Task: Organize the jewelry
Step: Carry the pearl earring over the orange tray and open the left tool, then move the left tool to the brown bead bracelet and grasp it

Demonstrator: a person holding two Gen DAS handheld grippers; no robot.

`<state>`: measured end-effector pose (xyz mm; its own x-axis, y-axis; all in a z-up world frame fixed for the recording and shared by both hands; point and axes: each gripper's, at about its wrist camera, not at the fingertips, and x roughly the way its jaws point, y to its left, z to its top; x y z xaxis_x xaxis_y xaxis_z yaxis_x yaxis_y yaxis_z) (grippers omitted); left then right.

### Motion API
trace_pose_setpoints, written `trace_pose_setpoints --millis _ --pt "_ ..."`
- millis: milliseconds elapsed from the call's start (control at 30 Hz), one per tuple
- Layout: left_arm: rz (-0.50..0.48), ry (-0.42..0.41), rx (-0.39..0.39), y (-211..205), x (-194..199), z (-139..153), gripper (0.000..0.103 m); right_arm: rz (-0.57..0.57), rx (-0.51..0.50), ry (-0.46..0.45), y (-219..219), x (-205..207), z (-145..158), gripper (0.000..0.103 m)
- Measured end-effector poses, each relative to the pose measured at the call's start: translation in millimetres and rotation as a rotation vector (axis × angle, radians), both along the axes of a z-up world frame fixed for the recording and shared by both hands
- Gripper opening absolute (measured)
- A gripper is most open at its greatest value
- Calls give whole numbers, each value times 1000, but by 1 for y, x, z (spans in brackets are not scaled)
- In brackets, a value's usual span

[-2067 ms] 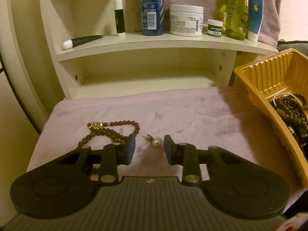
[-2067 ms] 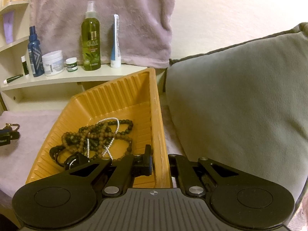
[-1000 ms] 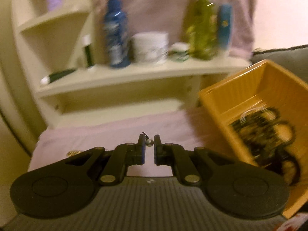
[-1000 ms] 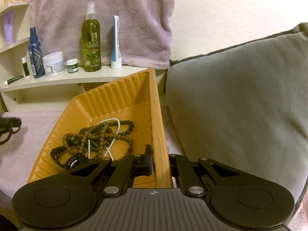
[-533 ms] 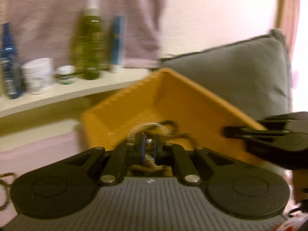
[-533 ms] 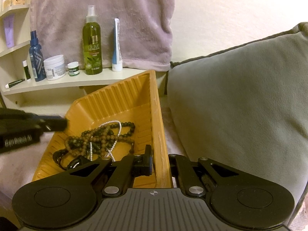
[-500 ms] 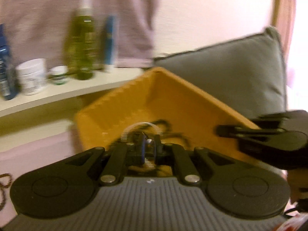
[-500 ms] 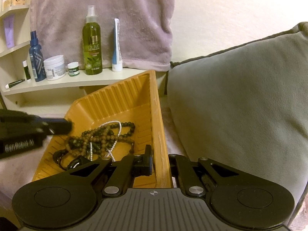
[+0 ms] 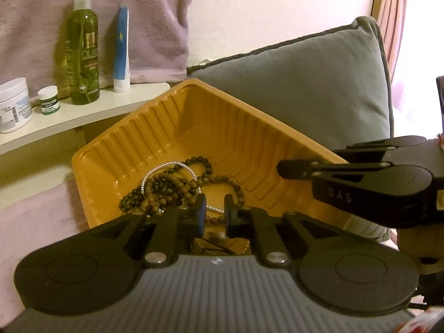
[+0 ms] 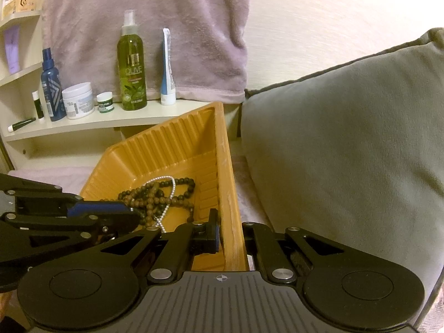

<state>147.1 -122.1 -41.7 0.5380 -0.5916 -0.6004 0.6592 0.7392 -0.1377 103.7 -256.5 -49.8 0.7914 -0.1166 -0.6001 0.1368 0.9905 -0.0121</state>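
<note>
An orange ribbed tray (image 9: 155,127) (image 10: 166,149) holds a tangle of brown bead strands (image 9: 166,188) (image 10: 149,198) and a thin pearl strand (image 9: 163,166) (image 10: 169,191). My left gripper (image 9: 213,216) (image 10: 133,216) hovers over the tray's near end. Its jaws are opening, a narrow gap shows, and I see no earring between the pads. A small pale bit (image 9: 220,234) lies just below them in the tray. My right gripper (image 10: 231,234) (image 9: 280,168) is shut on the tray's right wall, one finger inside and one outside.
A grey cushion (image 10: 347,152) (image 9: 305,83) presses against the tray's right side. Behind the tray, a cream shelf (image 10: 111,119) carries a green spray bottle (image 10: 131,63), a blue tube (image 10: 166,69), jars and a blue bottle. A pink towel (image 9: 33,216) covers the surface left of the tray.
My left gripper swung right from the towel to above the tray, carrying a pearl earring. Its jaws have parted slightly and the earring no longer shows between them. The right gripper kept still.
</note>
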Motion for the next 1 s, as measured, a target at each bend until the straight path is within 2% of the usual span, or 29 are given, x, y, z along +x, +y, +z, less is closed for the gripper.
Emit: trace_pose_setpoints --millis 100,200,367,633,767,1000 --pt "41 -21 -6 9 0 4 11 -1 0 0 0 0 0 5" --pt "126 -37 -26 31 3 12 11 0 1 -1 0 0 0 5" --pt "275 -69 -9 74 7 24 11 0 0 -2 0 0 0 5" --pt "525 -108 66 154 7 27 13 2 -3 -3 0 0 0 5" --pt "614 -114 122 186 3 19 15 1 -2 -2 0 1 0 5" --pt "686 -66 192 214 1 -1 18 3 -7 -2 1 0 1 5"
